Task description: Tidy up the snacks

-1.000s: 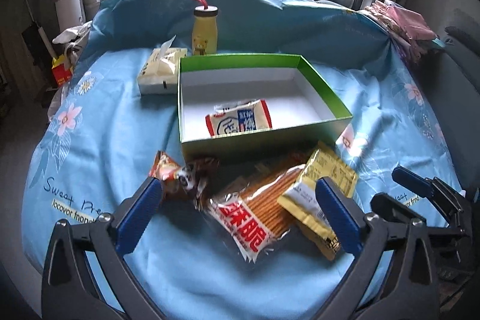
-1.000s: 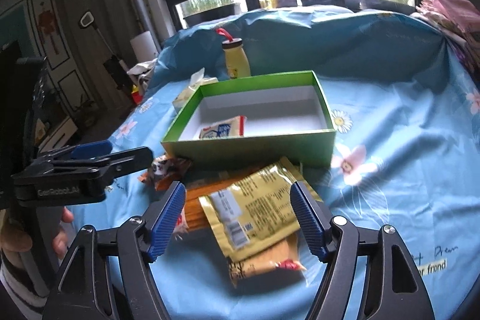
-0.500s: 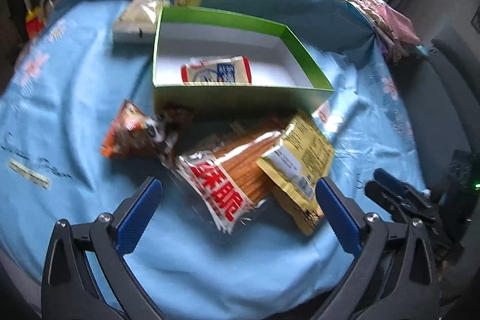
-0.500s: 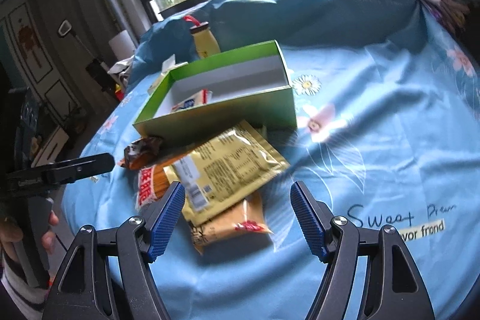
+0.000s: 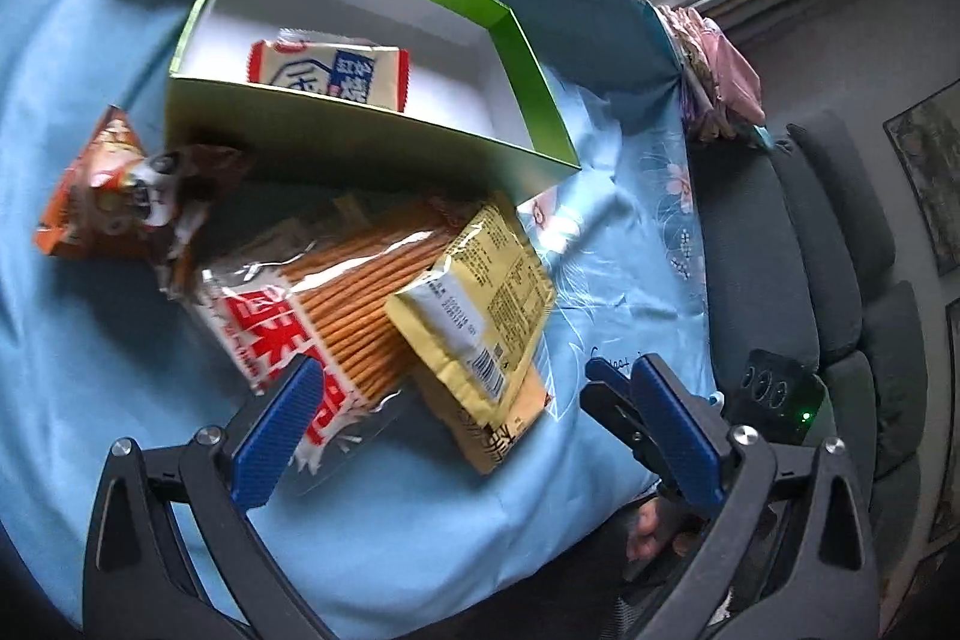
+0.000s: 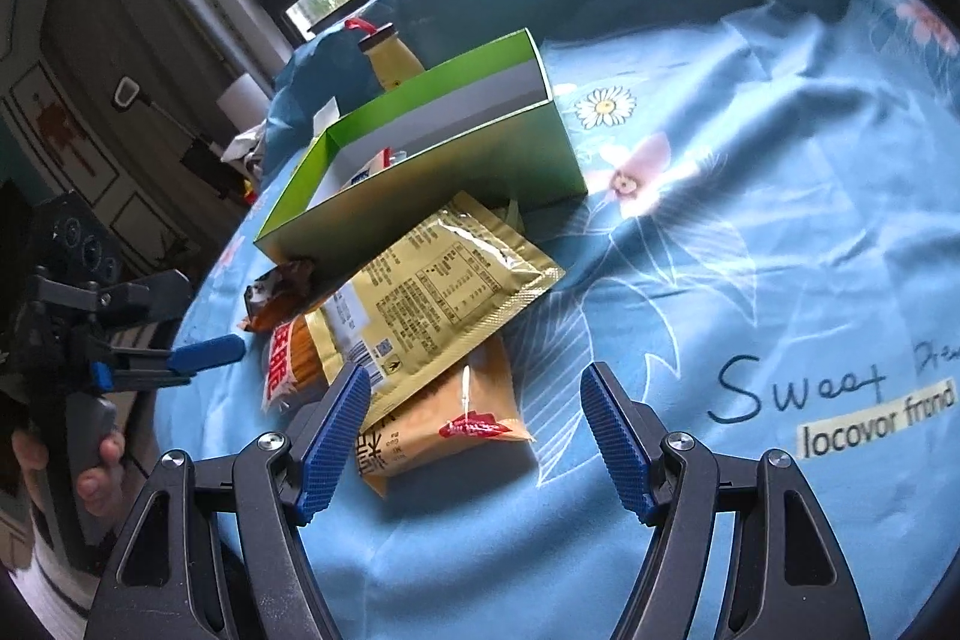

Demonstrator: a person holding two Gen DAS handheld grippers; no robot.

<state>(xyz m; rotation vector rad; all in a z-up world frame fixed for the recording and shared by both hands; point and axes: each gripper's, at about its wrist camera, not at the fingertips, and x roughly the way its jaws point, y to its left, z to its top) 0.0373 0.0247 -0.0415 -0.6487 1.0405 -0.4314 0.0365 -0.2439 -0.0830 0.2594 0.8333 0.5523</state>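
Left hand-held gripper (image 5: 477, 424): showing black frame, ribbed blue pads, silver screws.
Right hand-held gripper (image 6: 474, 439): looking identical.
Sleeve (image 6: 36, 589): showing pale stripes.

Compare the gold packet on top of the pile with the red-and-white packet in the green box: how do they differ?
The gold packet lies outside the green box, atop the stick-snack bag; the red-and-white packet lies alone inside the box. The gold one shows printed text and a barcode, the other blue lettering. Both are sealed and lie flat.
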